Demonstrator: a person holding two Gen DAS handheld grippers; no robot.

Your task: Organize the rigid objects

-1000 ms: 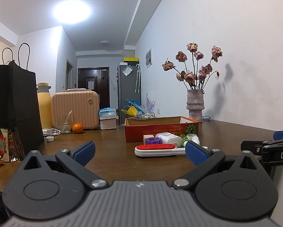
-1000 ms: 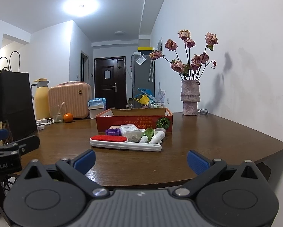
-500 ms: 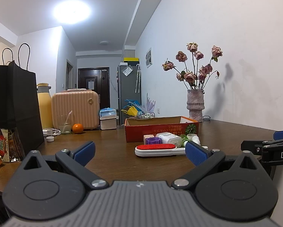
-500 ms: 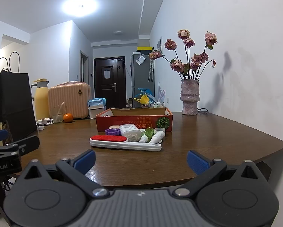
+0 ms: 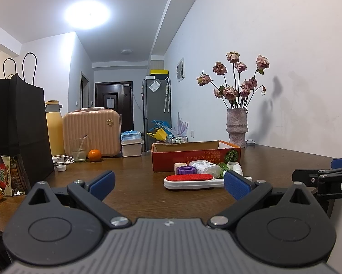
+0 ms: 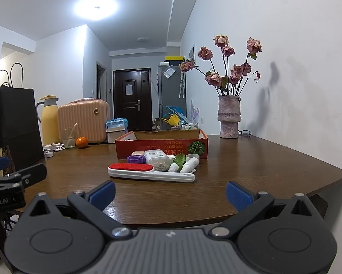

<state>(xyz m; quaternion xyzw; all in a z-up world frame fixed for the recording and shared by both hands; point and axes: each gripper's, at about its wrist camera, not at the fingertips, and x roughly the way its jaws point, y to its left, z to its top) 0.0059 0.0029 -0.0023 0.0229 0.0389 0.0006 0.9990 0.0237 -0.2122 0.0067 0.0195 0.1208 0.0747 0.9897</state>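
While both the left gripper (image 5: pixel 168 183) and right gripper (image 6: pixel 169 193) are held wide and empty, a flat red-padded white plastic brush (image 6: pixel 148 172) is seen mid-table (image 6: pixel 250 171), against a cardboard box (image 6: pixel 161 147).

Left view: low over the near tabletop (image 5: pixel 134 196) edge, facing the red box (image 5: pixel 194 157), left of it; left claw (image 5: pixel 168 183) fills the bottom.
Right view: same height, near edge, more squarely before the box (image 6: pixel 161 147); right claw (image 6: pixel 169 193) at the bottom.
Nearness: box well ahead in both.
Shared: box, vase (image 5: pixel 236 125), far door (image 6: pixel 132 98); each view catches the other claw at its side.
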